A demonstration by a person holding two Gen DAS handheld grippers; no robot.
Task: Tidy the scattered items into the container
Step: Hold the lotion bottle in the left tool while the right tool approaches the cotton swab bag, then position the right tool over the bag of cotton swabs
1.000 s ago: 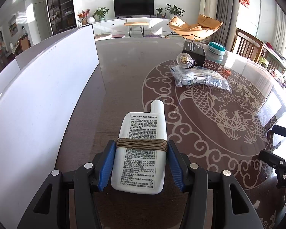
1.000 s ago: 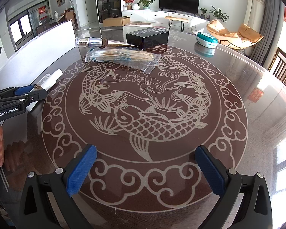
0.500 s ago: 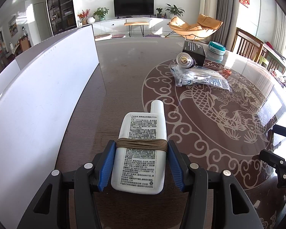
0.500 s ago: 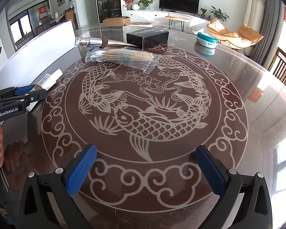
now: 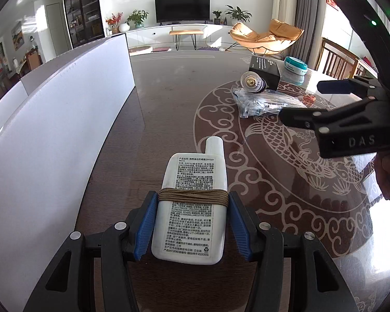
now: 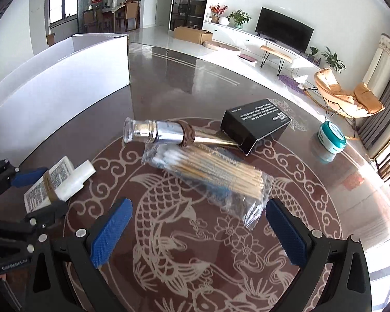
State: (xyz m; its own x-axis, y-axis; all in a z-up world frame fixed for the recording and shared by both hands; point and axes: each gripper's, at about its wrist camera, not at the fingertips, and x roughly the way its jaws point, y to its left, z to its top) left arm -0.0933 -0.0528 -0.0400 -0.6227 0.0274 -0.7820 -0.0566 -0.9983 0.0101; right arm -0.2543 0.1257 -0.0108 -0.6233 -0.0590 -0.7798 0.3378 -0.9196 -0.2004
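Observation:
My left gripper (image 5: 192,197) is shut on a white sunscreen bottle (image 5: 192,179) wound with brown cord, low over the table beside the white box's wall (image 5: 52,130). In the right wrist view that bottle (image 6: 65,179) sits in the left gripper (image 6: 46,189) at the far left. My right gripper (image 6: 197,205) hangs open over the koi pattern, with only the near corner of a clear bag of cotton swabs (image 6: 210,174) showing between its fingers. Beyond the bag lie a silver tube (image 6: 163,132), a black carton (image 6: 254,124) and a teal jar (image 6: 331,136).
The white box (image 6: 65,83) runs along the table's left side. In the left wrist view the right gripper (image 5: 312,101) and a hand (image 5: 387,171) fill the right side, over the swab bag (image 5: 262,102). Wooden chairs (image 5: 335,57) stand past the table's far right edge.
The right gripper has swung left and forward with a roll, and now hangs close over the swab bag. In the left wrist view it has grown large. The left gripper and bottle have stayed still.

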